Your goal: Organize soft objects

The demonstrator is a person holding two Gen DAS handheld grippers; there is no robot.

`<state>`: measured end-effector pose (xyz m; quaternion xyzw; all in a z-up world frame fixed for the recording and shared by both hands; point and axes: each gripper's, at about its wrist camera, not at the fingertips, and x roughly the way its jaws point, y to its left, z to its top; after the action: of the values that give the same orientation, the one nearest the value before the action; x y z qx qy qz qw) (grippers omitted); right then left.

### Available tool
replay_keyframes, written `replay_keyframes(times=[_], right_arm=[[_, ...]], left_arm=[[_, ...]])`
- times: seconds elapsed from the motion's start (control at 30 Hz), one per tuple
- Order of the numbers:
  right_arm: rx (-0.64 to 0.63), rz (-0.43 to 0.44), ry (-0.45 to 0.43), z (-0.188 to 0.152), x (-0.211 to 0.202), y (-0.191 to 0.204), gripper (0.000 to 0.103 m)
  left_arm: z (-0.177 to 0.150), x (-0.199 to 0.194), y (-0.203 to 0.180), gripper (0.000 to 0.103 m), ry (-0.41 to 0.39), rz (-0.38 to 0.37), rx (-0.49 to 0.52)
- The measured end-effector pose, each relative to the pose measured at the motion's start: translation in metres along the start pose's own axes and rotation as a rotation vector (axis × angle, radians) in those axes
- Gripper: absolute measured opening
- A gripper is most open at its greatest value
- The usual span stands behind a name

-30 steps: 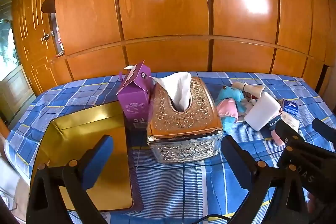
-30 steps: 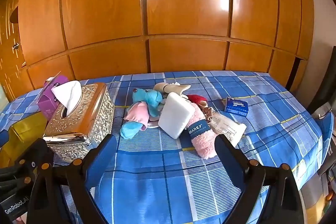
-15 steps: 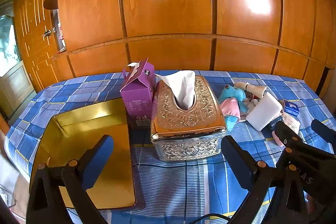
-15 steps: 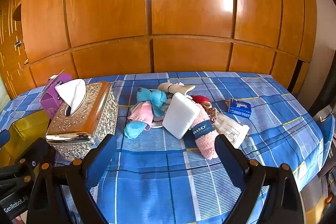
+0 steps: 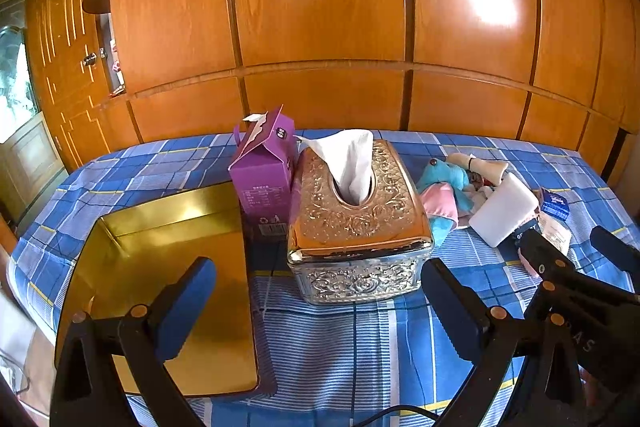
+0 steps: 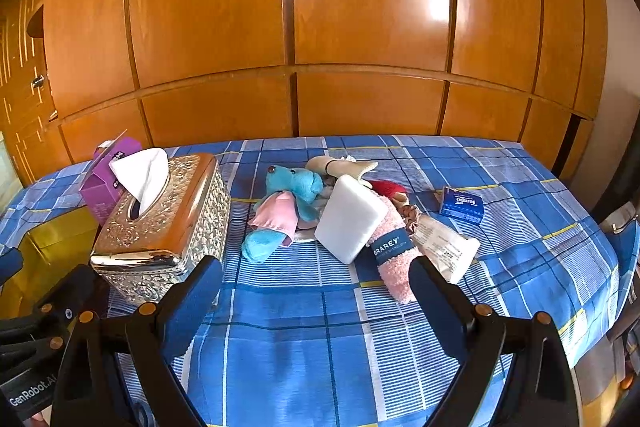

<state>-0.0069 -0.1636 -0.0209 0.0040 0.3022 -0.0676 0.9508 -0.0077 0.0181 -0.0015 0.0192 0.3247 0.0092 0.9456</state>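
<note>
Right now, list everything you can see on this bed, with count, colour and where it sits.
Tissue box: one, ornate gold and silver, centre-left.
Purple carton: one, behind the tissue box, to its left.
Gold tray: one, far left.
Plush toy: one, blue and pink, centre pile.
White sponge: one, leaning on the pile.
Pink sock: one, banded, right of the sponge.
Tissue packet: one, blue, right.
Bedspread: blue plaid.
Left gripper: open.
Right gripper: open.
</note>
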Motion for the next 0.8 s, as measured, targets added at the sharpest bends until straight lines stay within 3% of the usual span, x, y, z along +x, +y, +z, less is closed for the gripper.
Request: replay_keyframes(times=[0.8], right_arm=[[0.013, -0.001, 0.003, -0.001, 0.0008, -0.0022, 0.096]], left_arm=[[-0.0024, 0.0006, -0.002, 0.102, 0.011, -0.008, -0.005]])
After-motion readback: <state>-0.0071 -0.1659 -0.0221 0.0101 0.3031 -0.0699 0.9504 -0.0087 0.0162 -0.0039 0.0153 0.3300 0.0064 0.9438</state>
